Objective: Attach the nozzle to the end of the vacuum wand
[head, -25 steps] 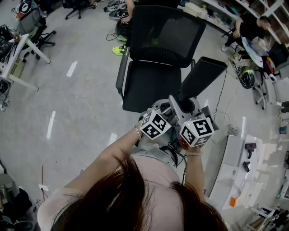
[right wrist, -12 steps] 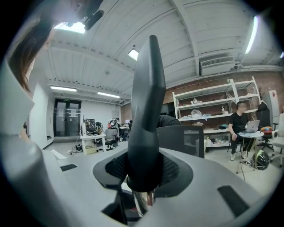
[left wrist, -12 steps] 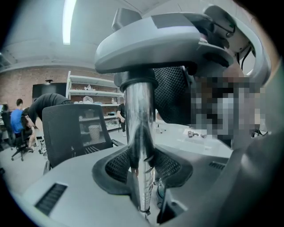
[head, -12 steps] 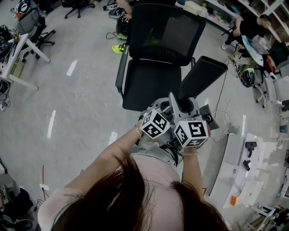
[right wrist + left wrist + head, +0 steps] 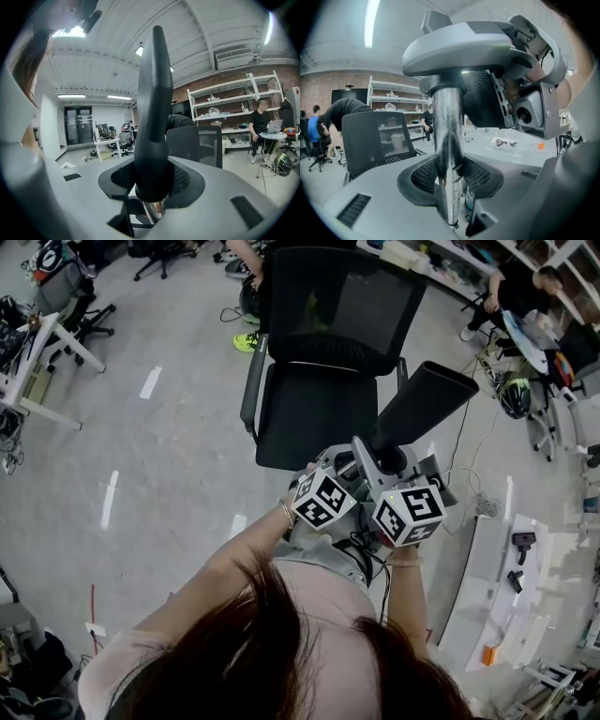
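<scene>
Since 0.5 s ago, right gripper (image 5: 153, 183), clamped on nozzle (image 5: 152, 112), swung back right; left gripper (image 5: 449, 180) pinches wand (image 5: 447, 136). Nozzle looks seated, prob. a final wiggle.

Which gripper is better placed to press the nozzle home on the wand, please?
The right gripper: its jaws are shut on the nozzle, whose base sits over the end of the wand. The left gripper clamps the wand, so it probably serves best steadying.
</scene>
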Tool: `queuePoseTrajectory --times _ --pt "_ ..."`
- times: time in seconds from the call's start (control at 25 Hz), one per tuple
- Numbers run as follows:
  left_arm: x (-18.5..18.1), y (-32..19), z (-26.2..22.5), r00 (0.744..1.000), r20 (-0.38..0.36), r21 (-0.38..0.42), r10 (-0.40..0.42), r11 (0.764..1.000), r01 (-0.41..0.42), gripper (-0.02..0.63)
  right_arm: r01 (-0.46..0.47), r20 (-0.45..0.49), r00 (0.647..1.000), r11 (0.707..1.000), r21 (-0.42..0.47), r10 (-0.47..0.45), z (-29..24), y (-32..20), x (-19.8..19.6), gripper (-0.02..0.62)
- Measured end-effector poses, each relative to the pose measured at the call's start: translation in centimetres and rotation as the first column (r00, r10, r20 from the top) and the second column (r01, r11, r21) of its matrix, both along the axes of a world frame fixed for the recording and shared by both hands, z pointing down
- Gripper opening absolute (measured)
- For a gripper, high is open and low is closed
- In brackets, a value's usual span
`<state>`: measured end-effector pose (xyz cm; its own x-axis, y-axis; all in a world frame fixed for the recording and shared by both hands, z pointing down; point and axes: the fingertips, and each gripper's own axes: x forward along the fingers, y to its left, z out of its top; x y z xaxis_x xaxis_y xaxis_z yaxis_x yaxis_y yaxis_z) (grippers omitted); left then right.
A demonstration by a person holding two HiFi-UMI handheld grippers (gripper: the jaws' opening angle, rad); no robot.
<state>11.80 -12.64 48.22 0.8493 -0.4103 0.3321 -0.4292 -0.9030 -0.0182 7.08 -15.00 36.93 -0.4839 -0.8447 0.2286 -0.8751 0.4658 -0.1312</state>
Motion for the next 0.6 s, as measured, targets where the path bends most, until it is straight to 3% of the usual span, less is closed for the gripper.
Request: queuePoseTrajectory --times 0.4,0.6 --pt "0.26 0.5 -0.07 1.0 -0.003 0.003 0.011 1.0 -0.011 0.156 0.131 -0.033 0.99 0.988 -0.087 -0.134 0.18 0.79 -0.18 0.169" --pt "0.32 0.68 -0.1 1.0 0.004 0.009 0.006 1.0 -0.006 0.156 0.084 -0.035 0.996 0.995 -0.046 -0.085 0.03 0.9 0.07 0.17"
